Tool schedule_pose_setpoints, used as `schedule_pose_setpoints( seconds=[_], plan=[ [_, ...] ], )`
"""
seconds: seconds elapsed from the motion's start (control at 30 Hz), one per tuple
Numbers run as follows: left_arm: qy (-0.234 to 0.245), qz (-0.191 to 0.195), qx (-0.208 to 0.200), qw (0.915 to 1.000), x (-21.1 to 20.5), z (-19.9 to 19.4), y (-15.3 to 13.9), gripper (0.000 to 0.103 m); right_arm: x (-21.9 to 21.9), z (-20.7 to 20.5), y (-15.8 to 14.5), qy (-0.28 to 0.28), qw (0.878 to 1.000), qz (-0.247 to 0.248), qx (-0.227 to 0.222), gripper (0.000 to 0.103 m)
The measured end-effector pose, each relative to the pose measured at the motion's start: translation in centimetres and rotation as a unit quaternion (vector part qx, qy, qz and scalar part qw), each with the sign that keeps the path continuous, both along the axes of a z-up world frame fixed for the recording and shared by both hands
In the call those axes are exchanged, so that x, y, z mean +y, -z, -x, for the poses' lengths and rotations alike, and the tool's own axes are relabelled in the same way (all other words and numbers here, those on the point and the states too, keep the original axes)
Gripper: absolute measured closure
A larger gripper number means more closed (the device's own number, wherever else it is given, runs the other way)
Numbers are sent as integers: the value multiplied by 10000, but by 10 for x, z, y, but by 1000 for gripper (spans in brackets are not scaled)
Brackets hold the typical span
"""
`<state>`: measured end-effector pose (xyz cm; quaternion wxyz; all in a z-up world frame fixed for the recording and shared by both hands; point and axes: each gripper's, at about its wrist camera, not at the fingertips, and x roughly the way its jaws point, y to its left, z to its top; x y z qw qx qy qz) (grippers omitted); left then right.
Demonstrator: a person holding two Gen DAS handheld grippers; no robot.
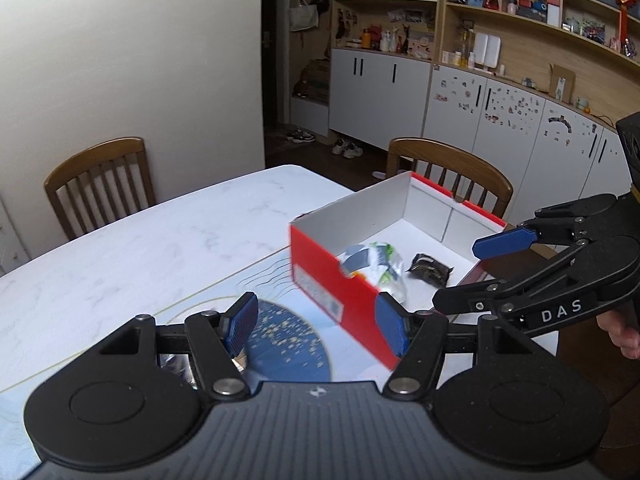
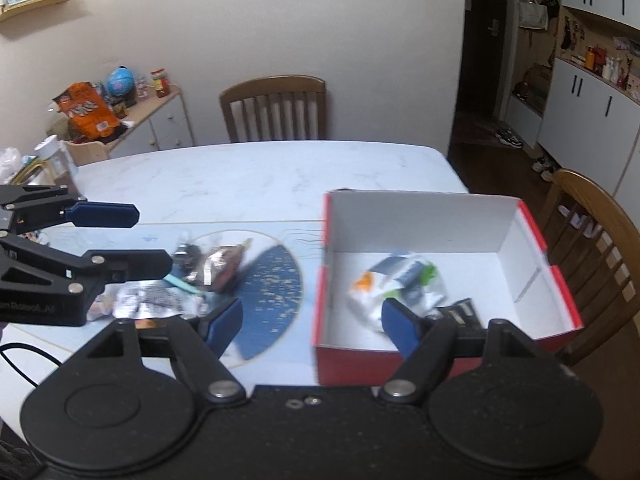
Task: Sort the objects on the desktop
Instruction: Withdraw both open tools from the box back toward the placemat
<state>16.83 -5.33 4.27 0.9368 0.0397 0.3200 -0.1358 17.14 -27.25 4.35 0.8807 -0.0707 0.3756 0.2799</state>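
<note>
Desktop objects: I read these as the snack packets; some already lie in the red box (image 2: 552, 276), the rest wait in a loose heap (image 2: 192, 280) on the desk (image 2: 248, 176), left of the box.
Why the box sits there: its open top faces up at the desk's right edge, beside the blue round mat (image 2: 276, 280), so I judge it to be the sorting bin, within reach of both hands.
In the box, counted: two things, a crumpled white packet (image 1: 374, 262) with green print and a small dark packet (image 1: 430, 270), lying near each other on the floor of the box.
Outside the box, counted: at least three wrappers, one brown and shiny, one silver, one darker behind; blur keeps me from a firmer count.
Left tool (image 1: 316, 326): released, half spread, nothing between its blue pads, held over the mat near the box's near corner.
Right tool (image 2: 312, 326): released and wide, empty, straddling the box's near left corner.
Chairs: two at the desk.
My judgement: both hands are free for the next pick from the heap.
</note>
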Motion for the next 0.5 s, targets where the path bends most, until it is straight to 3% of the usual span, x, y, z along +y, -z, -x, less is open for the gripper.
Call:
schedule_pose_setpoints(
  seconds=[0.5],
  plan=[
    [-306,-49,29,9995,68,41,4,28,66,40,7,-137,9998,-172,13,14]
  ],
)
